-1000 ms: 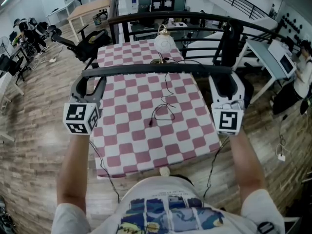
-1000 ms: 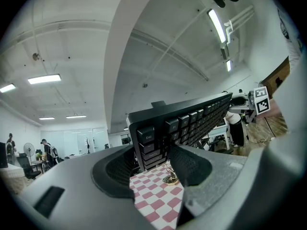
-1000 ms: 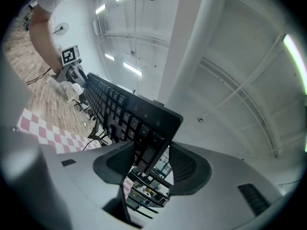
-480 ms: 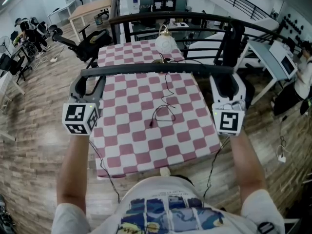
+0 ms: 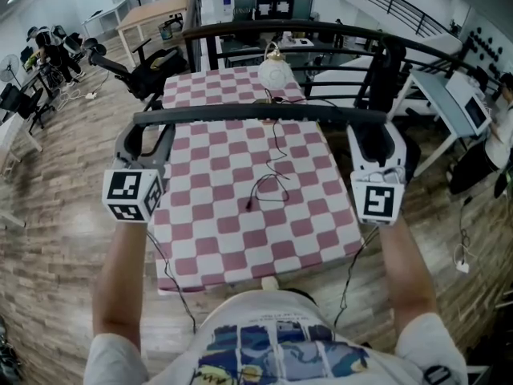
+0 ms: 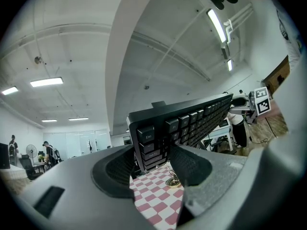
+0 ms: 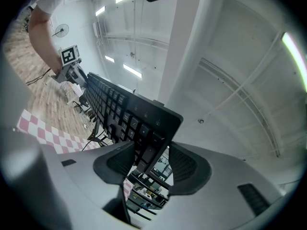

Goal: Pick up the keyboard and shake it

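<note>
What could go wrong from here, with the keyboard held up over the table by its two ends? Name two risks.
1. The left gripper and right gripper each pinch only one end of the keyboard; a hard shake might let it slip and drop onto the table.
2. Its cable trails down to the table, loose; it could whip about or snag.

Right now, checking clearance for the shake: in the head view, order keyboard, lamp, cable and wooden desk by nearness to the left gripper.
1. Keyboard, in the left gripper.
2. Cable, centre of table.
3. Lamp, table's far edge.
4. Wooden desk, back of room.
</note>
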Tool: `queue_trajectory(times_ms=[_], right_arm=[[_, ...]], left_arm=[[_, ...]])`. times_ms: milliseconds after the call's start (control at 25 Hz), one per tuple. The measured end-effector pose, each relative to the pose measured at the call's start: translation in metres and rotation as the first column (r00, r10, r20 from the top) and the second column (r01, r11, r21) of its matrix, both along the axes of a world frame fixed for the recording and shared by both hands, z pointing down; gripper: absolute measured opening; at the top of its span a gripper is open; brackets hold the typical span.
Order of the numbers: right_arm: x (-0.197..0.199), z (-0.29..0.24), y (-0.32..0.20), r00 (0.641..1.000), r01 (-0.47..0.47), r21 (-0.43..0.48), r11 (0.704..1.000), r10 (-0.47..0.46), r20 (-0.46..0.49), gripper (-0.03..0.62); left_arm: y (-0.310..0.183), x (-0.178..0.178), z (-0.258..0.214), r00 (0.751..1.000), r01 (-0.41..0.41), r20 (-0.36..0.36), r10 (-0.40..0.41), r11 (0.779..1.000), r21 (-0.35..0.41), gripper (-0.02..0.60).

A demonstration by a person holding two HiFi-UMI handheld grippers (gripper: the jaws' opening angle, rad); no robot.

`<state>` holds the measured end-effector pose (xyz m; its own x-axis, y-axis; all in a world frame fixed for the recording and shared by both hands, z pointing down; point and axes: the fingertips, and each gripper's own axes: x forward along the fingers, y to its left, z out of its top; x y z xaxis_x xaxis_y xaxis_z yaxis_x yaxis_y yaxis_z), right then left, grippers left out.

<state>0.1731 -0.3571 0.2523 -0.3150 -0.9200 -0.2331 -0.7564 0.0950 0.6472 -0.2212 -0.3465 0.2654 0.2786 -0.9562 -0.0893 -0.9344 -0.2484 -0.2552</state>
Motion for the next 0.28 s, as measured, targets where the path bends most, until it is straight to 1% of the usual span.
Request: queue_trajectory(times_ms=[280], right_arm=[[-0.0009, -0.0024, -0.0068, 1.000, 0.002, -0.002, 1.000, -0.002, -0.002, 0.216]], left_arm=[[-0.0048, -0.0013, -0.0003, 1.000, 0.006, -0.006, -0.006, 1.000, -0.003, 0.229]])
